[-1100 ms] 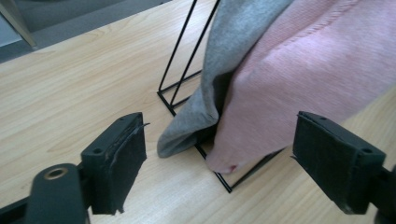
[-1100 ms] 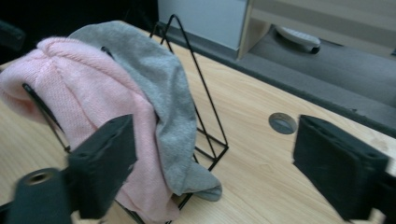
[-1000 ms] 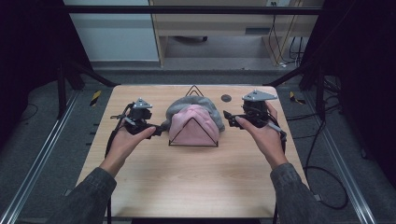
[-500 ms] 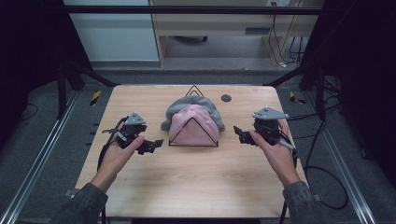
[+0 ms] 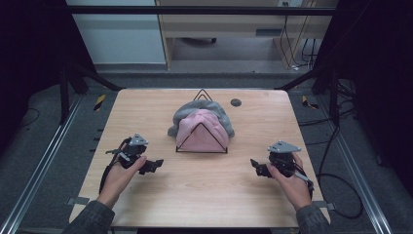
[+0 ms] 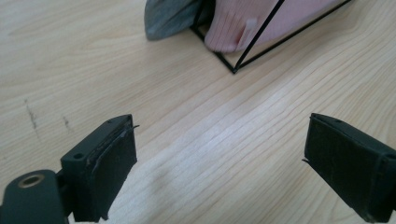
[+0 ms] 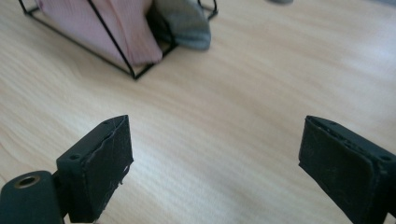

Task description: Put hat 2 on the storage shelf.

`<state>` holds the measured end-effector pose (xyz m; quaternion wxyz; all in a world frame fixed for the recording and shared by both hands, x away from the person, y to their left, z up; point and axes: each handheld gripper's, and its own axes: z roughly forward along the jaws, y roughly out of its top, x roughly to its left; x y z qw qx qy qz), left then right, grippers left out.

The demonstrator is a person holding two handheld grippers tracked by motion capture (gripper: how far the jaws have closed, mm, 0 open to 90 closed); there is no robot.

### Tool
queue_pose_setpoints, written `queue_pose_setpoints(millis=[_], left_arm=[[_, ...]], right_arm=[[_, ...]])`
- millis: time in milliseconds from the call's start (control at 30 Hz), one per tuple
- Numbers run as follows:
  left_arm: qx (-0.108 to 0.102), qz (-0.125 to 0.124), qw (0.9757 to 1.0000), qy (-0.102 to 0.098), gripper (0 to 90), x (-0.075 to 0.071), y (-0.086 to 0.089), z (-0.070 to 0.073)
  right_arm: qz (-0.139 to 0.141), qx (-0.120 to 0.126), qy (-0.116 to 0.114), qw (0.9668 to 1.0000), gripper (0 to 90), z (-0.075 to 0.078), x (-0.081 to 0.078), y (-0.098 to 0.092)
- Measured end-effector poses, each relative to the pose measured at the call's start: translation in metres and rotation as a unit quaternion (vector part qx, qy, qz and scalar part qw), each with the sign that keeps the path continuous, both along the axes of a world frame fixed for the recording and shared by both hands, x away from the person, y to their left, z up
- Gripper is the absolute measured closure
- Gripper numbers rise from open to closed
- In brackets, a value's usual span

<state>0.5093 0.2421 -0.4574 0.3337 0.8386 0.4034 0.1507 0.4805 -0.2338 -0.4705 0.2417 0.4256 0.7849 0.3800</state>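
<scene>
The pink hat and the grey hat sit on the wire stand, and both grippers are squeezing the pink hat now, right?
Not quite. The left gripper and right gripper are open, apart from the pink hat, as the high view shows. Both it and the grey hat are on the wire stand.

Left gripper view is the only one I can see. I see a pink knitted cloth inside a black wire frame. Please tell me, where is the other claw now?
Observer: The right claw is near the table's right side, apart from the black wire frame, jaws wide open and empty.
Operator: Is the grey cloth big?
Observer: The grey cloth wraps behind the pink knitted cloth on both sides.
Operator: Anything else on the table?
Observer: A small dark round mark or disc lies near the far edge.
</scene>
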Motion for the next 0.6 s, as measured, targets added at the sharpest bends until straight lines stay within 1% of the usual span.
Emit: queue_pose_setpoints(millis=[33,100,200,267,333,367,400,433,500,533,600], left_arm=[[0.004,0.001,1.0000,0.004,8.4,0.001,0.001,-0.002],[0.004,0.007,0.9999,0.010,8.4,0.002,0.005,-0.007],[0.006,0.014,0.9996,0.022,8.4,0.002,0.011,-0.014],[0.006,0.023,0.9992,0.032,8.3,0.003,0.017,-0.019],[0.008,0.025,0.9990,0.035,8.2,0.005,0.018,-0.021],[0.011,0.029,0.9987,0.040,8.3,0.006,0.020,-0.024],[0.011,0.035,0.9984,0.042,8.3,0.009,0.022,-0.027],[0.011,0.035,0.9984,0.042,8.3,0.009,0.022,-0.027],[0.013,0.041,0.9982,0.043,8.3,0.012,0.024,-0.028],[0.013,0.044,0.9981,0.042,8.2,0.014,0.025,-0.029],[0.016,0.044,0.9978,0.048,8.2,0.016,0.025,-0.033]], right_arm=[[-0.001,0.001,0.011,0.9999,9.9,-0.004,0.000,0.000],[0.004,-0.003,0.025,0.9997,9.8,-0.010,0.001,0.000],[0.005,-0.002,0.038,0.9993,10.1,-0.017,0.002,0.001],[0.000,0.006,0.045,0.9990,10.3,-0.021,0.005,0.001],[-0.002,0.005,0.045,0.9990,10.4,-0.022,0.007,0.002],[-0.007,0.003,0.046,0.9989,10.5,-0.024,0.012,0.002],[-0.013,0.006,0.049,0.9987,10.6,-0.025,0.014,0.001],[-0.013,0.006,0.049,0.9987,10.6,-0.025,0.014,0.001],[-0.022,0.010,0.050,0.9985,10.7,-0.027,0.020,-0.001],[-0.035,0.019,0.052,0.9978,11.1,-0.029,0.024,-0.003],[-0.039,0.021,0.053,0.9976,11.2,-0.031,0.026,-0.004]])
